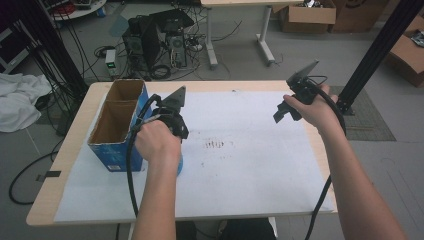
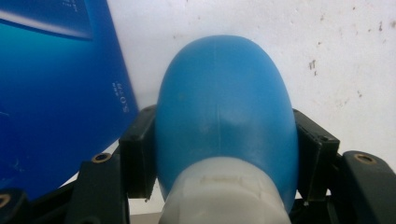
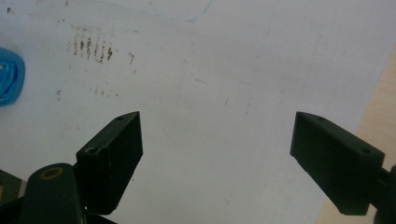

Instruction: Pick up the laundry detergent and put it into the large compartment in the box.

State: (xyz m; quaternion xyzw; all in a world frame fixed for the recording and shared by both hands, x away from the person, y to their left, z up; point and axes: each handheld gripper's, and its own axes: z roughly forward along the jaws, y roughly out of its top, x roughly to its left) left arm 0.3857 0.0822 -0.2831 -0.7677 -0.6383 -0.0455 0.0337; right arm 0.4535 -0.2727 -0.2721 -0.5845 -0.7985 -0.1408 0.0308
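We see the bench [image 1: 295, 86], a light wooden top mostly covered by a white sheet [image 1: 250, 165] that leaves bare wood strips along the far, left and right edges. The sheet carries a patch of brown smudges [image 1: 214, 145] near its middle, with wide open room around them toward the right and the near edge. At the left stands an open blue carton [image 1: 116, 127], its brown inside split into two compartments, close to the bench's left edge. Just beside its right wall, our left tool [image 2: 224, 149] is clamped on a blue bulb [image 2: 226, 107] with a white neck [image 2: 219, 191]; the jaws press both flanks of the bulb, and the carton's blue side sits just to the left of it. In the high view the bulb peeks out beneath the left hand [image 1: 157, 142]. Our right tool [image 3: 217, 154] hangs over the sheet near the right edge, its jaws spread wide apart with nothing between them.
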